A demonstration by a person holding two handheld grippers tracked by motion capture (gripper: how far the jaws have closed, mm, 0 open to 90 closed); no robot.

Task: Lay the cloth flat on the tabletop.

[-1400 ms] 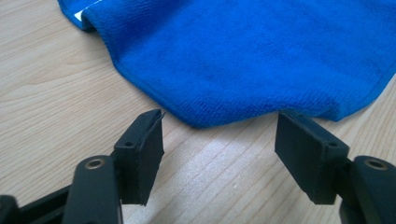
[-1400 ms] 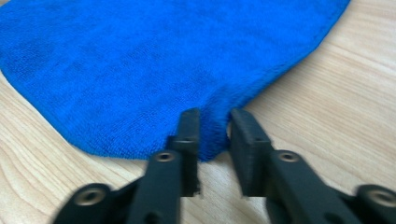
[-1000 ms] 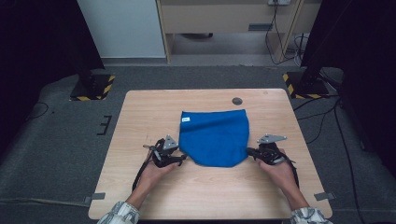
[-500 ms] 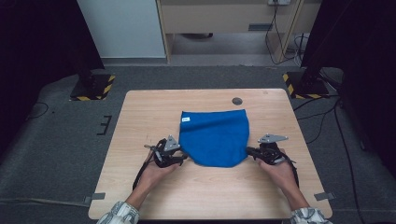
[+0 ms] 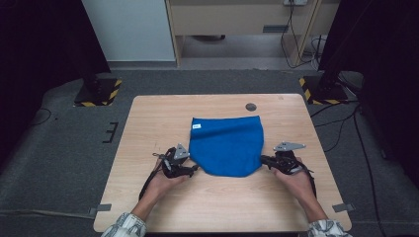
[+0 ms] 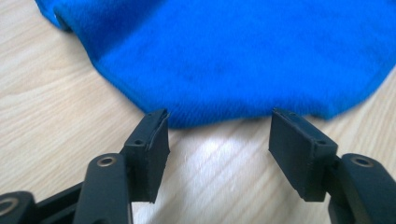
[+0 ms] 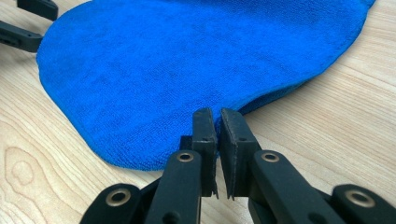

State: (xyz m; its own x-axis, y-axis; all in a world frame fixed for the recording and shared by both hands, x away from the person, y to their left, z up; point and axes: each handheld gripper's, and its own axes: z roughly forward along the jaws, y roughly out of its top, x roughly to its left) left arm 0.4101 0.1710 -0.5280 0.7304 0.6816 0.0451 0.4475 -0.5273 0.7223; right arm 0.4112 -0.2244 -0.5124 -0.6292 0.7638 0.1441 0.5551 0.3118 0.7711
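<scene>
A blue cloth (image 5: 227,145) lies folded on the wooden table (image 5: 163,113), its rounded edge toward me. My left gripper (image 5: 193,168) rests at the cloth's near left edge. In the left gripper view the cloth (image 6: 233,56) lies just past the tips of that gripper (image 6: 219,119). Its jaws have just been opening and stand open with bare wood between them. My right gripper (image 5: 264,159) sits at the cloth's near right edge. In the right gripper view this gripper (image 7: 217,114) is shut, its tips touching the cloth (image 7: 187,60). The left gripper's fingers (image 7: 21,36) show at the far side.
A small white tag (image 5: 196,126) marks the cloth's far left corner. A dark round hole (image 5: 251,106) sits in the table behind the cloth. Stands with yellow-and-black striped bases (image 5: 96,91) (image 5: 323,89) are on the floor at both far corners.
</scene>
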